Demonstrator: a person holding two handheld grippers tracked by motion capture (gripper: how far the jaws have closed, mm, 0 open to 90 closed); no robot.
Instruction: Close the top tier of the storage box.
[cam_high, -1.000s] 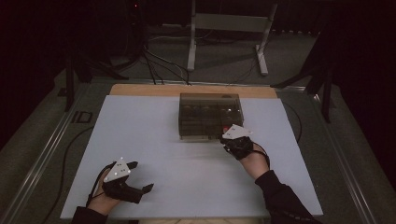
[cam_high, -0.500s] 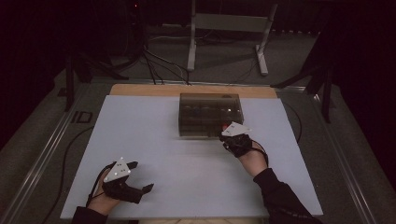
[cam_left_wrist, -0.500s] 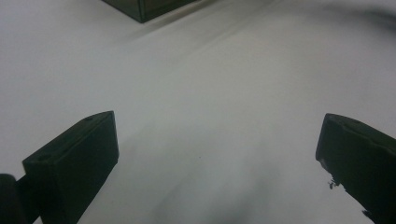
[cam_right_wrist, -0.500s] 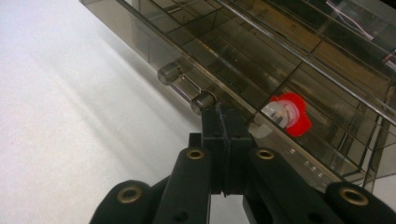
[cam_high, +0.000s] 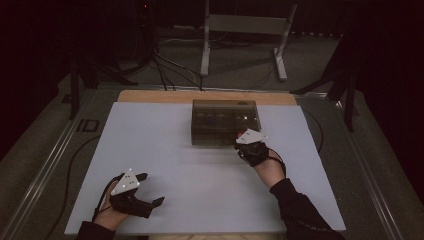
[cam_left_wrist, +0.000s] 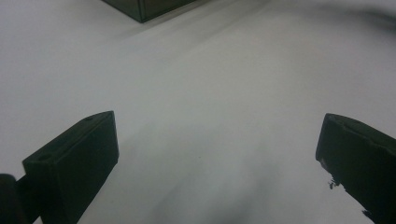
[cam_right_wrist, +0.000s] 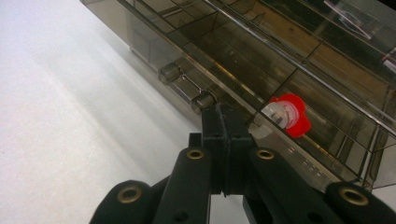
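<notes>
From the high view, the smoky clear plastic compartment box (cam_high: 225, 121) sits mid-tabletop toward the far edge, right gripper (cam_high: 246, 145) at its near right corner. Left gripper (cam_left_wrist: 215, 158) idles with jaws wide near the tabletop's front-left corner, probably just waiting. Right gripper view: jaws pressed together with nothing between, tips at the box's front latch (cam_right_wrist: 187, 84), likely to pop it; a red-and-white small part (cam_right_wrist: 287, 115) lies inside.

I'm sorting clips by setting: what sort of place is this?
Probably a lab or recording studio, not a home: a white work table in a dark room, cables trailing over the floor behind it, and a metal stand beyond the smoky compartment box.
</notes>
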